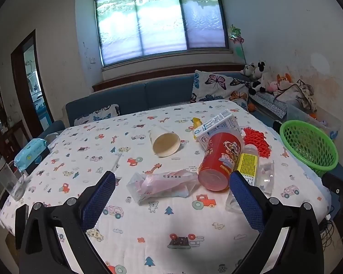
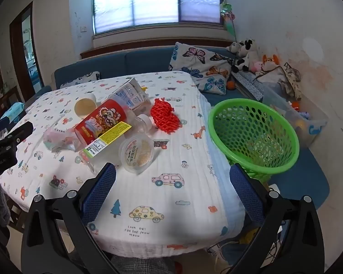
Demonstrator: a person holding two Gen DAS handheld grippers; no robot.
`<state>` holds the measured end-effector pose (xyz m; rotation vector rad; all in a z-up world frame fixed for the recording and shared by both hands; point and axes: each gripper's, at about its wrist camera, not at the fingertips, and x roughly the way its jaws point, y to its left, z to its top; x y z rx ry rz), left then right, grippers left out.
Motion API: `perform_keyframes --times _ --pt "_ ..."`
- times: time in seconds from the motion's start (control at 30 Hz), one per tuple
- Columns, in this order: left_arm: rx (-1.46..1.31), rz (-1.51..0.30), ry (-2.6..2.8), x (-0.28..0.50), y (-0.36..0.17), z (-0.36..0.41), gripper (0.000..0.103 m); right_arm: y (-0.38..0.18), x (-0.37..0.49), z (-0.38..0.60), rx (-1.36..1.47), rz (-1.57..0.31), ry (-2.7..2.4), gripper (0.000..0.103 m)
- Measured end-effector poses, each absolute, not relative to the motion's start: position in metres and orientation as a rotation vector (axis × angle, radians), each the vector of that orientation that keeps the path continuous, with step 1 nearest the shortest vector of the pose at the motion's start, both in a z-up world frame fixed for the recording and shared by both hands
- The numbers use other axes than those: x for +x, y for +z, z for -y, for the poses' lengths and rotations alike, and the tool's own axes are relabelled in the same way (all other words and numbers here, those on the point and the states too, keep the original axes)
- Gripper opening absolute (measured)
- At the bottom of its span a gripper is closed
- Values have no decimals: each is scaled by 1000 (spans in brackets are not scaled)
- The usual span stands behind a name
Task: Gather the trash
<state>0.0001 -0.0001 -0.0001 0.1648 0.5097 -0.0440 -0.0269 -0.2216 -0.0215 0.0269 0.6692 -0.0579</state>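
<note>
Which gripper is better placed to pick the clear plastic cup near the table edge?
Probably right: the right gripper is open, with the plastic cup just ahead and the green basket beside it.

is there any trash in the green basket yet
No, the green basket beside the table looks empty in the right wrist view, while the red can and other litter lie on the tablecloth.

Window (image 1: 160,20) glare, fisheye-warped edges.
</note>
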Motion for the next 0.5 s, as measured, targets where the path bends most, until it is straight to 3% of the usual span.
perform_keyframes --times 0.5 --pt "159 -505 -49 -2 4 5 97 -20 -28 222 31 -665 -56 99"
